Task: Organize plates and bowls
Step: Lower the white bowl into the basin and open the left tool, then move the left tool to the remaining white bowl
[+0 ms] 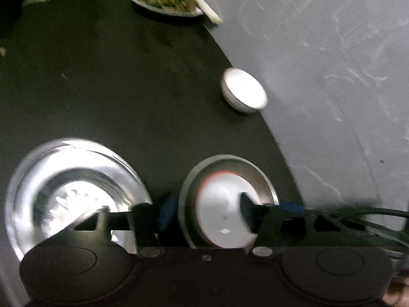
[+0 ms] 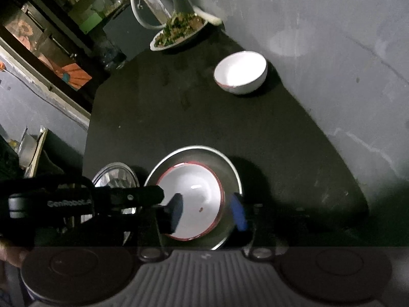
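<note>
A white bowl with a red rim (image 2: 194, 199) sits inside a steel plate (image 2: 230, 171) near the table's front; both also show in the left wrist view, the bowl (image 1: 222, 204) and the plate (image 1: 253, 174). A second steel plate (image 1: 74, 189) lies to their left, also in the right wrist view (image 2: 115, 176). Another white bowl (image 2: 240, 73) stands further back by the wall, also in the left wrist view (image 1: 244, 90). My right gripper (image 2: 208, 213) is open, its blue pads astride the nested bowl's right rim. My left gripper (image 1: 173, 212) is open, low between the two plates.
A white dish of cooked greens (image 2: 179, 32) sits at the far end of the black table (image 2: 153, 117), with a pale stick (image 1: 207, 6) beside it. A grey wall (image 2: 332, 51) curves along the table's right side. Clutter and a shelf (image 2: 33, 33) lie beyond the left edge.
</note>
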Available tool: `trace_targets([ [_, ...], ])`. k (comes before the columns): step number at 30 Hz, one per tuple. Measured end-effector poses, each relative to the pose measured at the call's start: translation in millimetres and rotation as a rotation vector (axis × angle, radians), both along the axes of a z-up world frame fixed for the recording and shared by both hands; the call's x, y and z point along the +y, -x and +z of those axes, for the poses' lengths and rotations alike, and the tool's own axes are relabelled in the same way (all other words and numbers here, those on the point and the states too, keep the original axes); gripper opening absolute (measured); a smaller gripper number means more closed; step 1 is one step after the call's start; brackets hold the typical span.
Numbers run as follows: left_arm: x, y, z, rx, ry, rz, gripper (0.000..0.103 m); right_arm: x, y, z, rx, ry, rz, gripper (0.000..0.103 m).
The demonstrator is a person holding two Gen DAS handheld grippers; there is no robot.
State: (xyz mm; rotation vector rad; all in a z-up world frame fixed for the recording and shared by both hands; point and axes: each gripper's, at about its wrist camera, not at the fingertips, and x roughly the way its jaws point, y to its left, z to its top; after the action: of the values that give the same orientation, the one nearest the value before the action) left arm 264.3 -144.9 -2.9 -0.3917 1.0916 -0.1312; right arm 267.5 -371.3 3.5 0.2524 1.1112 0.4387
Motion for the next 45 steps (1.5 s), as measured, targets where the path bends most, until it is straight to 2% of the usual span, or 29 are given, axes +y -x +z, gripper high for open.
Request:
trace_targets([
  [2, 6.3, 1.0, 3.8, -0.022, -0.011, 0.023, 0.072, -0.2, 1.5, 3.9, -0.025, 0.026, -0.012, 0.060],
  [4, 13.6, 1.3, 4.5, -0.027, 0.000, 0.045, 0.082, -0.7, 1.6, 6.8, -0.040, 0.030, -0.022, 0.064],
  [8, 26.9, 1.6, 2.3, -0.026, -0.001, 0.090, 0.088, 3.8, -0.4, 8.7, -0.056, 0.038, -0.027, 0.087],
  [10, 34.2, 2.1, -0.2, -0.012, 0.002, 0.117, 0.096, 7.2, -2.1, 8.5, -0.066, 0.039, -0.024, 0.091],
  [12, 43.8, 3.1, -1.4, -0.009, 0.005, 0.157, 0.099, 10.8, -5.8, 7.7, -0.070, 0.045, -0.027, 0.098],
  [17, 61.5, -0.8, -6.1, 0.017, 0.030, 0.234, 0.102, 16.0, -18.2, 6.7, -0.083, 0.059, -0.073, 0.103],
  [21, 69.1, -20.7, -9.7, 0.040, 0.006, 0.243, 0.102, 10.3, -33.0, -1.8, -0.048, 0.019, -0.167, 0.103],
  [26, 64.8, -68.8, -5.4, 0.017, -0.051, 0.171, 0.102, 0.3, -53.6, -15.7, 0.000, -0.033, -0.356, 0.103],
  [34, 33.3, -174.2, -10.1, -0.045, -0.147, -0.069, 0.102, -1.3, -77.1, -33.7, 0.000, -0.118, -0.653, 0.103],
  [39, 25.3, -215.8, -18.3, -0.073, -0.151, -0.185, 0.102, 8.3, -80.9, -44.6, -0.064, -0.116, -0.763, 0.103],
  [45, 13.3, -245.3, -40.2, -0.058, -0.148, -0.294, 0.102, 15.1, -91.9, -56.2, -0.072, -0.089, -0.847, 0.101],
])
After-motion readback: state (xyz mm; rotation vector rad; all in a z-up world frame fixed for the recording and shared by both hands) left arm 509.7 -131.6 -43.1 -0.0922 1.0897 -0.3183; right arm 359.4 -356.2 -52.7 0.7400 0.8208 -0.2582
